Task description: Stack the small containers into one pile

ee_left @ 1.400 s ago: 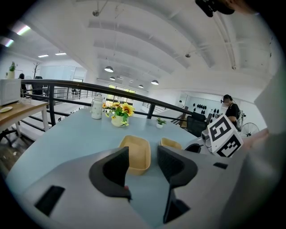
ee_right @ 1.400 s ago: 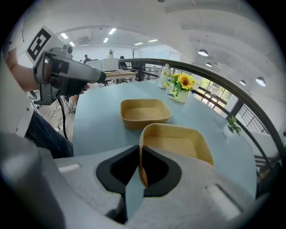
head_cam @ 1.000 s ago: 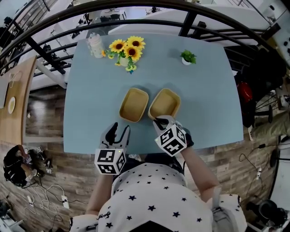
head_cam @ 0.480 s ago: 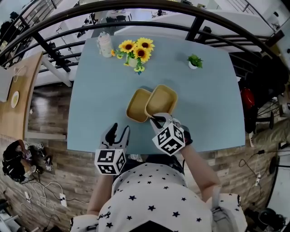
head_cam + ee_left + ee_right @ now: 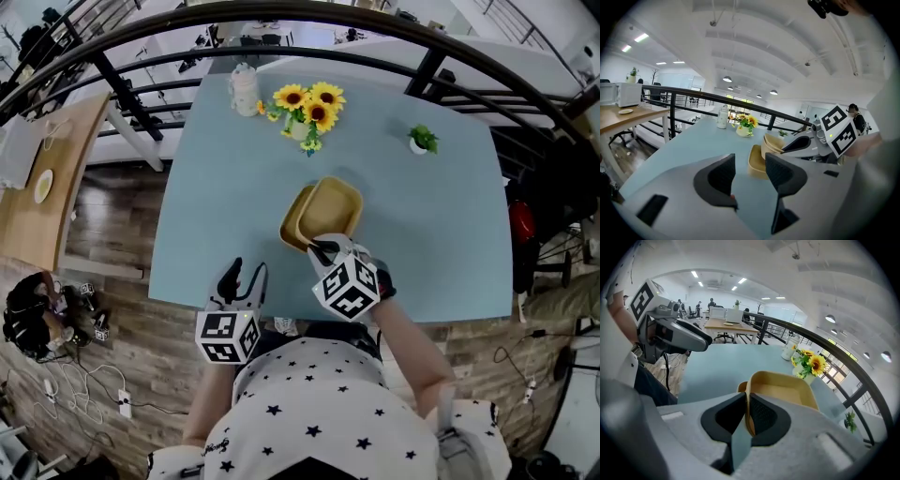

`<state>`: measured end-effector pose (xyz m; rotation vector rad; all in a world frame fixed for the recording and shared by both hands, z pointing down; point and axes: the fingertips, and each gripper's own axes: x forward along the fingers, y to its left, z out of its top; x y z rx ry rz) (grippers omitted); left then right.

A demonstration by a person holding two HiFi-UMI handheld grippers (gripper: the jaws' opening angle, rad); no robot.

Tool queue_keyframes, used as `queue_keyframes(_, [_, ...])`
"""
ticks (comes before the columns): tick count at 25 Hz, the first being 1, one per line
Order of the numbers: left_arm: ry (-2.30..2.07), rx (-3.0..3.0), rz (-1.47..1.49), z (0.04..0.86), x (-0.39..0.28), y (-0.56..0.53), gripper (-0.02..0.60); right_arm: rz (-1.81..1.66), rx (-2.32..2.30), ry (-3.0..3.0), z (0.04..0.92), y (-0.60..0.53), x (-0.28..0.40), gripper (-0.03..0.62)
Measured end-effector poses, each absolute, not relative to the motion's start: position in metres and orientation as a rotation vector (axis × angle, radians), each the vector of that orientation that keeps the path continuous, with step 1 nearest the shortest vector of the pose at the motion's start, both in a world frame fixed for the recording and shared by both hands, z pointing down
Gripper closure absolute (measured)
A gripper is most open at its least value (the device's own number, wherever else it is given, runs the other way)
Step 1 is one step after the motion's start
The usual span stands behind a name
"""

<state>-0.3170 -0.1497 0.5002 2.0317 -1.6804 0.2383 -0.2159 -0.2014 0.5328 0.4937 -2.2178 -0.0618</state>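
Two tan rectangular containers are on the blue table (image 5: pixel 225 206). My right gripper (image 5: pixel 324 249) is shut on the near rim of one container (image 5: pixel 336 206), which hangs tilted and overlaps the other container (image 5: pixel 294 225) lying on the table. In the right gripper view the rim (image 5: pixel 749 414) sits pinched between the pads, with the lower container (image 5: pixel 741 386) peeking out at the left. My left gripper (image 5: pixel 242 277) stands open and empty near the table's front edge. It faces both containers (image 5: pixel 757 162) and the right gripper (image 5: pixel 805 143).
A vase of sunflowers (image 5: pixel 309 105) and a white jar (image 5: pixel 245 88) stand at the far side of the table. A small potted plant (image 5: pixel 423 141) is at the far right. A black railing (image 5: pixel 427 70) runs behind the table, and wooden floor lies at the left.
The right gripper has carried its container leftward, from beside the other container to partly over it. The left gripper stays open and empty near the front edge.
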Motion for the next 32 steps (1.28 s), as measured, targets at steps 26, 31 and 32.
queue_keyframes(26, [-1.701, 1.978, 0.244, 0.511, -0.350, -0.139, 0.383, -0.039, 0.436, -2.186, 0.562, -0.202, -0.248, 0.565])
queue_keyframes(31, [-1.695, 1.980, 0.251, 0.512, -0.355, -0.140, 0.383, -0.027, 0.444, -2.175, 0.568, -0.202, -0.250, 0.565])
queue_keyframes(32, [-1.693, 1.980, 0.253, 0.513, -0.356, -0.140, 0.383, -0.024, 0.445, -2.172, 0.570, -0.202, -0.251, 0.565])
